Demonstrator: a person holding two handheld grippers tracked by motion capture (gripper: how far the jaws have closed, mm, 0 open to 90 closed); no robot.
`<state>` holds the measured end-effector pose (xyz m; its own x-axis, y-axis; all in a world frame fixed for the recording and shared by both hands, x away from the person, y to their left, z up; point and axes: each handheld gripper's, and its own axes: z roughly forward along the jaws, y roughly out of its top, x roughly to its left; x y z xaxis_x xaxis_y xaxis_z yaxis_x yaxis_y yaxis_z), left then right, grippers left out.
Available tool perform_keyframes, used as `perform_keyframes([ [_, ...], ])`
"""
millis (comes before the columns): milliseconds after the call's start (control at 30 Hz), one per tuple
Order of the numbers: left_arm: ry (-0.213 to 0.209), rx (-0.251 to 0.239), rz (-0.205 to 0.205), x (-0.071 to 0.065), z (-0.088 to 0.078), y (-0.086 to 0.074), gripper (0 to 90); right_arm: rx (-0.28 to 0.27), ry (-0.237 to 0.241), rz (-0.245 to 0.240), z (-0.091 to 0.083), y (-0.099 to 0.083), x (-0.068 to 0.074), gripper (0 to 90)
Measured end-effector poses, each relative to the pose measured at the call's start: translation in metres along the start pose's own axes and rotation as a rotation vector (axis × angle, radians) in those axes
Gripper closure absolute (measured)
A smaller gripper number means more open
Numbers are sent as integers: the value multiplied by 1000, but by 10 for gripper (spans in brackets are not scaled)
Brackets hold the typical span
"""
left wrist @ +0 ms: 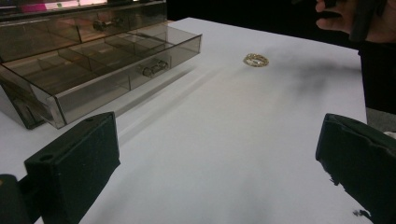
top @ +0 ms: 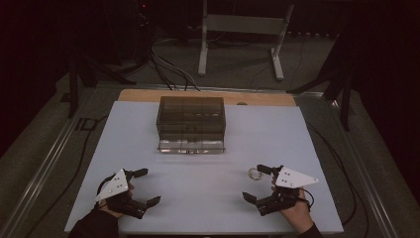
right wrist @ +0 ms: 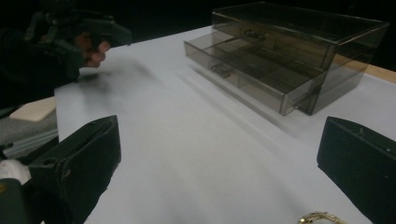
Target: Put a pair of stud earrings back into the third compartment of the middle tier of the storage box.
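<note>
**Bracelet waits beside an open drawer box**

Claws poised, both spread wide and empty, over a white worktop (top: 198, 198). The left claw (top: 148, 187) hovers near the front left corner; the right claw (top: 256, 183) sits at the front right, with a small gold bracelet (top: 254, 174) lying flat on the sheet just beside its upper jaw. Farther back, well apart from both, stands a smoky clear plastic drawer box (top: 191, 117), its bottom drawer (top: 191, 145) pulled out and showing bare compartments.

The bracelet (thin, beaded by the look of it) will likely be very light, limp rather than stiff, and prone to slide on the smooth sheet. A pinch across one side of the loop, jaws pressed low to the worktop, looks the safest hold; squeezing the whole ring could bend it.
</note>
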<state>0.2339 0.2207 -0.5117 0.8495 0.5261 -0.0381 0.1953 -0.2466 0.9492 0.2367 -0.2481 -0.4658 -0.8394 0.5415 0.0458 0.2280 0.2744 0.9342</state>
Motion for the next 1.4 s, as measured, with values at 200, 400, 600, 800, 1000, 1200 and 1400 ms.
perform_keyframes([
  [200, 1, -5, 3, 0, 0, 1, 5, -13, -31, 9, -1, 6, -5, 0],
  [400, 4, -6, 2, 0, -2, 1, 5, -11, -61, 8, 1, 9, -10, 0],
  [600, 6, -10, -1, 1, -3, 1, 5, -9, -85, 25, 5, 8, -18, 0],
  [800, 9, -20, -2, 1, -4, 2, 5, 11, -126, 65, 7, 5, -30, 0],
  [1000, 5, -16, -1, 1, -3, 2, 5, 50, -158, 95, 12, -1, -42, 0],
  [1200, 5, -21, -3, 1, -4, 3, 5, 81, -199, 105, 16, -7, -52, 0],
  [1400, 5, -26, -7, 1, -5, 2, 5, 83, -194, 135, 16, -13, -58, 37],
])
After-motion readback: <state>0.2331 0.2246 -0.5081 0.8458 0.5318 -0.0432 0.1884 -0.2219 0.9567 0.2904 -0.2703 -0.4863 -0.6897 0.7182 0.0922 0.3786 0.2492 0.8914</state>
